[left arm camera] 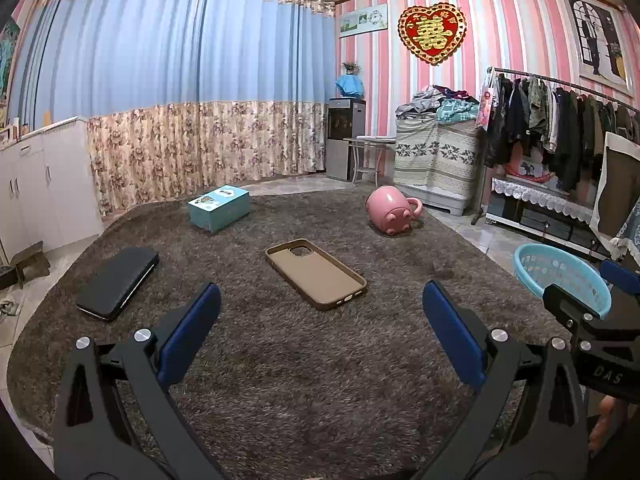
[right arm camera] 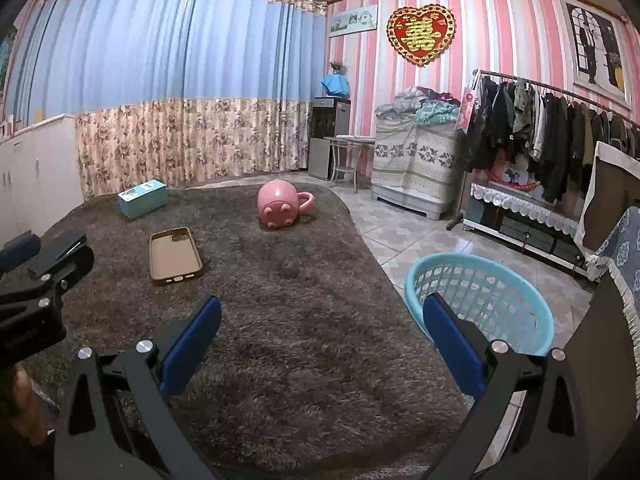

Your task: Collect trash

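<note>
Left wrist view: my left gripper (left arm camera: 320, 312) has its fingers spread wide over bare shaggy brown carpet (left arm camera: 280, 380). A tan rubbery phone case (left arm camera: 315, 273) lies hollow side up at frame centre, and a black flat wallet-like case (left arm camera: 118, 282) lies at left.

Right wrist view: my right gripper (right arm camera: 322, 328) is likewise spread, the round light-blue plastic mesh basket (right arm camera: 480, 292) on tiles at lower right, beside the carpet's edge.

Open shag rug (left arm camera: 312, 360) lies bare in front of both tools, their jaws spread wide with nothing between them. Mid-rug, the brown phone case (left arm camera: 316, 274) lies flat, with clear pile all round it. The black wallet (left arm camera: 118, 282) sits by the rug's left edge, the teal box (left arm camera: 219, 207) and tipped pink mug (left arm camera: 390, 210) along the far edge. The blue basket (right arm camera: 480, 300) stands on tiles just off the right edge.
</note>
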The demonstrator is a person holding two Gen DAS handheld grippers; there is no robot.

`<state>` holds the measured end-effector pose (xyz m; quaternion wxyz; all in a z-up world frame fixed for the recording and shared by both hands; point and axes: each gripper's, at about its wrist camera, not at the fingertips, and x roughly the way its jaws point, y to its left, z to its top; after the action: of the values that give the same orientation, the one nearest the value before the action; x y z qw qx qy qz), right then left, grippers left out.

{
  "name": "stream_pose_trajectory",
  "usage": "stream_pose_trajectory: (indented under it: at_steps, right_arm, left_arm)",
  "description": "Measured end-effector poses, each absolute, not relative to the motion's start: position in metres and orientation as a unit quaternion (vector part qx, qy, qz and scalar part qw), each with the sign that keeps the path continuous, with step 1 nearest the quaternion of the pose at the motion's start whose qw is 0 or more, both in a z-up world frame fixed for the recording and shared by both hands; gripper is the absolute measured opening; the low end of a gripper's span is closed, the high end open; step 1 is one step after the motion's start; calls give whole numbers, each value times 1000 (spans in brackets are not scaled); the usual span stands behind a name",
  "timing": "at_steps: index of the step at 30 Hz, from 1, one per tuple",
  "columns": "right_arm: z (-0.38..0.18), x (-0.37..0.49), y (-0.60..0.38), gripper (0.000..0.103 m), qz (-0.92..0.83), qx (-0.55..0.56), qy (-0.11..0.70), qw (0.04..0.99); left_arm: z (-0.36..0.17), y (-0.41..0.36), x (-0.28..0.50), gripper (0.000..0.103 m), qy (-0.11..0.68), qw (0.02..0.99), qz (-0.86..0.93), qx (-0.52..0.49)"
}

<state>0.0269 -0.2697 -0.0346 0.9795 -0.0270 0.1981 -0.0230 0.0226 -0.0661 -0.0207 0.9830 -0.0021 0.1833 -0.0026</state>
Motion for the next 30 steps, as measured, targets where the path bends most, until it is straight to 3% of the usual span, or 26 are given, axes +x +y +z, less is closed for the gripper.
stream_pose_trajectory:
  at_steps: [30]
  right_arm:
    - [-36, 28, -269, 99, -24, -29, 198, 979]
  left_arm:
    - [-27, -66, 25, 98, 175, 984, 6, 13]
